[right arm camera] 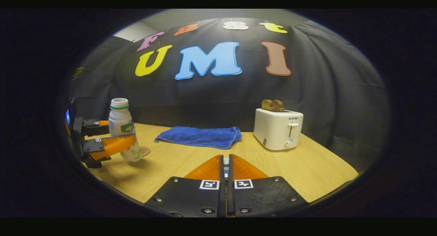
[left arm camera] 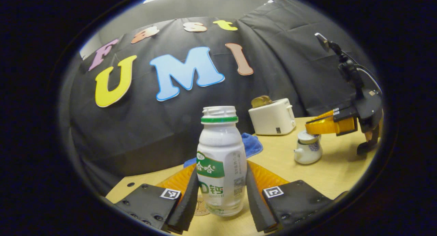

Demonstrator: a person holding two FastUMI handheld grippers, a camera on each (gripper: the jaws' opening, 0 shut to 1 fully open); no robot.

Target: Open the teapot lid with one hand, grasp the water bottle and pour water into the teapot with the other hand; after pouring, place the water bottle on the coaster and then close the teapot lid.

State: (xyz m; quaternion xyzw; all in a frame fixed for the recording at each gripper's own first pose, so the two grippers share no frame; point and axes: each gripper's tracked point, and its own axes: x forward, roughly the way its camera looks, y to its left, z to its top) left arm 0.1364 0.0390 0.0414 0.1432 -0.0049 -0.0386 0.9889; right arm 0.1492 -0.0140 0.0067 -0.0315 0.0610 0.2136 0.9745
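A: Left gripper (left arm camera: 222,195)?
B: Fingers flank the bottle (left arm camera: 222,161), upright on the coaster (left arm camera: 201,208); contact unclear.
A: Right gripper (right arm camera: 225,171)?
B: Clenched above the teapot (left arm camera: 308,148), on its lid knob. Beyond: cloth (right arm camera: 201,136), toaster (right arm camera: 278,128).

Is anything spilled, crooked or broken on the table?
Nothing looks spilled or broken. The water bottle stands upright with its cap off, between the left gripper's fingers, partly on the coaster. The teapot sits upright with the right gripper over its lid. The blue towel is just rumpled.
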